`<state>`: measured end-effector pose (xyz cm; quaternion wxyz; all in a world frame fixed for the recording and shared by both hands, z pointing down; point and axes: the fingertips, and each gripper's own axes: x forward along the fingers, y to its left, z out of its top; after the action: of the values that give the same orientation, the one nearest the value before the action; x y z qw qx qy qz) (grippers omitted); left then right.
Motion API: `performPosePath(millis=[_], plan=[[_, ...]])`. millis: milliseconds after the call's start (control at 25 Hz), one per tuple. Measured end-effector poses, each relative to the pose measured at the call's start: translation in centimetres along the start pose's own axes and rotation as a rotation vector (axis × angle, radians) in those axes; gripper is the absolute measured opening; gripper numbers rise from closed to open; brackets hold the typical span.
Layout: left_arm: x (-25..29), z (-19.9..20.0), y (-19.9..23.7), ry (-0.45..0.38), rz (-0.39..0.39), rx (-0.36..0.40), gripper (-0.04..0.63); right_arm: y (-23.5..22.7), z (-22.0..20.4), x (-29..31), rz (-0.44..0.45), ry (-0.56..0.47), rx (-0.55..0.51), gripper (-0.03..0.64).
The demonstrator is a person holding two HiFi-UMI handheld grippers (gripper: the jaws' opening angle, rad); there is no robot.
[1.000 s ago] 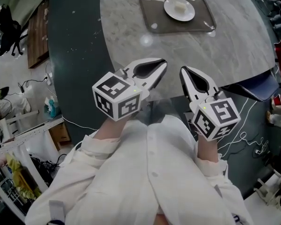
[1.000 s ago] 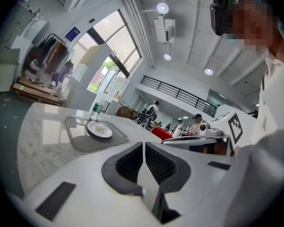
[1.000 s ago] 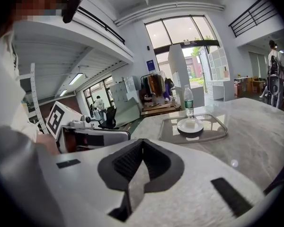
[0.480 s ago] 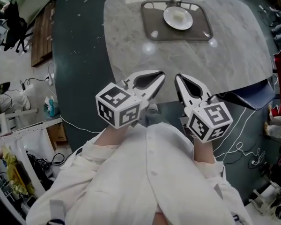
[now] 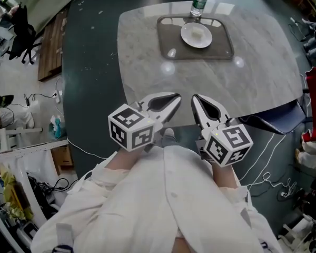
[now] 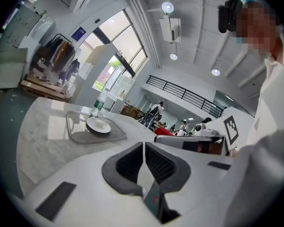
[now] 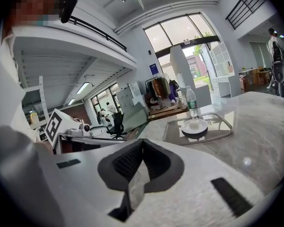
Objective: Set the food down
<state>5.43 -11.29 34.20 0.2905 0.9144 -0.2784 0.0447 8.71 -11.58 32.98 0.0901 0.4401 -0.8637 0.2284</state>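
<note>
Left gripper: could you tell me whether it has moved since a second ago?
Yes, slightly: the left gripper has drawn back from the tray, toward the near edge of the table.

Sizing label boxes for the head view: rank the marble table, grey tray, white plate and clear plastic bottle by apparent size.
Largest to smallest:
1. round marble table
2. grey rectangular tray
3. white round plate
4. clear plastic bottle, seen steeply from above, so it looks shortened

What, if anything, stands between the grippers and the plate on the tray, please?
Nothing visible: only bare tabletop lies between left gripper, right gripper and the tray holding the plate; the bottle stands beyond.
</note>
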Motion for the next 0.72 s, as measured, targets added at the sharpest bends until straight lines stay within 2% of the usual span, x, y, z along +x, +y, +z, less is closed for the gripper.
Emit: performPosePath(millis=[720], plan=[[1.0,0.26,-0.63,0.004,0.005,0.01,0.026,-0.28,-0.74,-0.05,0.063,0.036,-0.014,0.003]])
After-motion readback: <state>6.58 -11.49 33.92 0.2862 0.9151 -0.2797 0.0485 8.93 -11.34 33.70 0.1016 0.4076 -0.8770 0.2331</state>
